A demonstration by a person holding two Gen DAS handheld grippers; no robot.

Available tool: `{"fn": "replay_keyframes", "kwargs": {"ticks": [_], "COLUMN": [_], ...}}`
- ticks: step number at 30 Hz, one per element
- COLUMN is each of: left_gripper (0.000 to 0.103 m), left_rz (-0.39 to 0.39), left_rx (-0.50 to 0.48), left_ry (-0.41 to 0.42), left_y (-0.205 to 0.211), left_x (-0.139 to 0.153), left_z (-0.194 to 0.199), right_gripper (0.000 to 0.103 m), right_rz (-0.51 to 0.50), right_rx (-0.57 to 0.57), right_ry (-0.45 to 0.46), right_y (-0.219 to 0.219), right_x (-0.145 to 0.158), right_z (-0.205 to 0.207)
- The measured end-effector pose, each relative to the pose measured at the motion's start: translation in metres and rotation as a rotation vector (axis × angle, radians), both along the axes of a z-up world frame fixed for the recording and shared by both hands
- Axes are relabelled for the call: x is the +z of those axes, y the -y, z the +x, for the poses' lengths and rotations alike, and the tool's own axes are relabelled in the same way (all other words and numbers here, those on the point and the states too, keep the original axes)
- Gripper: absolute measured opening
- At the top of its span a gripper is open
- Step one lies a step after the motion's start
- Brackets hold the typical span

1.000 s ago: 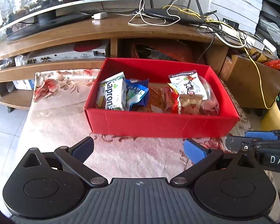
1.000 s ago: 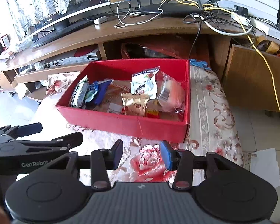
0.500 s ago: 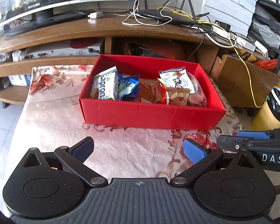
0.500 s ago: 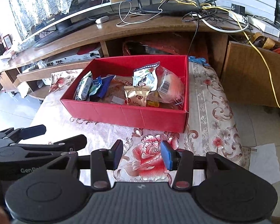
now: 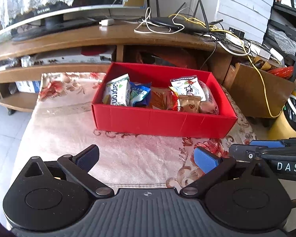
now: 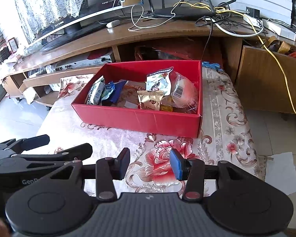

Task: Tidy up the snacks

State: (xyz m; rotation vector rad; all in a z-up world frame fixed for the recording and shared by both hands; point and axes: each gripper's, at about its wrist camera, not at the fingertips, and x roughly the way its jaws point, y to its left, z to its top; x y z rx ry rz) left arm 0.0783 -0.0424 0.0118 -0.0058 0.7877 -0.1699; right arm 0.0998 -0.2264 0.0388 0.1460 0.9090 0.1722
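A red box [image 5: 163, 123] sits on a surface [image 5: 69, 126] covered with a pale floral cloth, its far end close to a wooden TV stand [image 5: 108, 37]. Inside the box the snacks stand packed together: a white and green packet [image 5: 118, 91] at the left end, a blue packet [image 5: 139, 95] just beside it, a reddish-brown packet [image 5: 161, 98] in the middle, a small gold pouch [image 5: 188, 103] against the near wall, a white pouch with red print [image 5: 185, 85] behind it, and a clear-wrapped bun [image 5: 208, 101] at the right end.

The left gripper [image 5: 146, 157] hangs over the cloth on the near side of the box, well apart from it. Its fingers [image 5: 204, 161] are spread wide and hold nothing. The right gripper [image 6: 150, 163] hovers just beside it, above a red flower in the cloth pattern, also short of the box. Its fingers [image 6: 176, 165] stand partly apart, closer together than the left pair, with nothing between them.

On the stand's top lie a router [image 6: 181, 11] and a tangle of white, black and yellow cables [image 6: 236, 17], with a television [image 6: 79, 13] under a lace cover to the left.
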Motion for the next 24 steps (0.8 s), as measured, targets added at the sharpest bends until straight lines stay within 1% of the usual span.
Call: {"fn": "replay_keyframes", "kwargs": {"ticks": [3,6,8,11,12,14,17,19,22,24], "left_gripper": [0.103,0.103,0.103,0.103,0.102,0.103,0.103,0.103,0.103,0.103], "left_rz": [0.029,0.079,0.097,0.100,0.094,0.094,0.113,0.103,0.060,0.040], "left_rx": [0.007,0.008,0.010,0.006,-0.009,-0.022,-0.009,0.001,0.002,0.003], "left_ry": [0.022,0.063,0.082,0.072,0.063,0.076,0.098,0.082,0.033,0.020], "left_y": [0.002,0.007,0.009,0.010,0.011,0.012,0.015,0.015,0.010,0.008], "left_x": [0.004,0.009,0.012,0.015,0.017,0.019,0.021,0.021,0.018,0.016], "left_z": [-0.003,-0.008,-0.009,-0.008,-0.008,-0.010,-0.013,-0.012,-0.007,-0.006], "right_gripper": [0.043,0.043,0.043,0.043,0.043,0.043,0.043,0.043,0.043,0.043], "right_rz": [0.004,0.005,0.005,0.015,0.014,0.012,0.013,0.011,0.009,0.011], "right_rx": [0.004,0.005,0.002,0.000,-0.002,-0.009,-0.009,-0.010,-0.011,-0.011], "right_ry": [0.005,0.014,0.019,0.026,0.028,0.032,0.040,0.043,0.042,0.040], "right_y": [0.000,-0.001,0.000,0.001,0.002,0.003,0.003,0.003,0.003,0.004], "right_x": [0.001,0.003,0.004,0.005,0.005,0.006,0.008,0.008,0.008,0.008], "right_z": [-0.002,-0.003,-0.004,-0.005,-0.005,-0.004,-0.005,-0.005,-0.005,-0.004]}}
